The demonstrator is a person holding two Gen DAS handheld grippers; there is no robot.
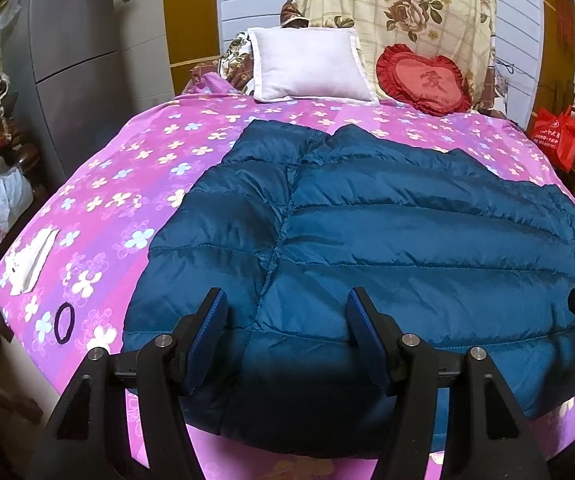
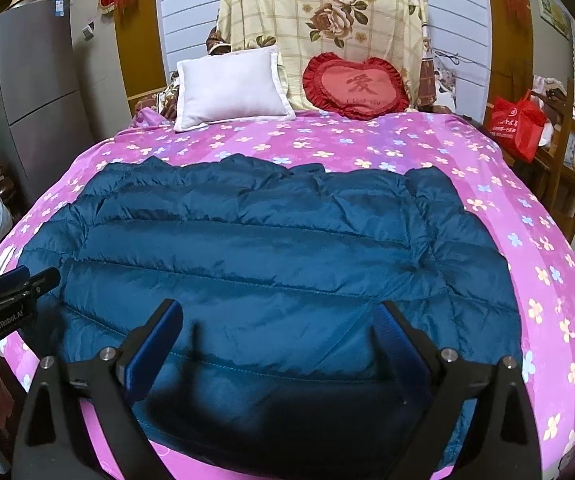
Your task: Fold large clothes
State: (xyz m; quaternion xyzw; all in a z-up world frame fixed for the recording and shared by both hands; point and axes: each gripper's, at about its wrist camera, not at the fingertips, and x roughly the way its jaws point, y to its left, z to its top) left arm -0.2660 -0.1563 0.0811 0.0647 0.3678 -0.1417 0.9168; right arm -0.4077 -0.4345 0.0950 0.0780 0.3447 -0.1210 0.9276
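1. Broadly, the bed (image 1: 99, 184), under a pink flowered sheet, fills both views. Bare sheet lies at the left of the left wrist view and the right of the right wrist view, giving room to swing a fold.
2. The teal quilted down jacket (image 1: 367, 240) lies spread across the middle of the frame, its near hem at the bed's bottom edge. It looks puffy, soft and light, with a slick shell likely to slip. I would pinch deep at the hem or a stitched seam.
3. The white pillow (image 1: 307, 64) and red heart cushion (image 1: 423, 80) sit at the top, well apart from the jacket.
4. The left gripper (image 1: 287, 336) and right gripper (image 2: 279, 344) are spread wide over the near hem, holding nothing.
5. A black hair tie (image 1: 64, 322) lies lower left.
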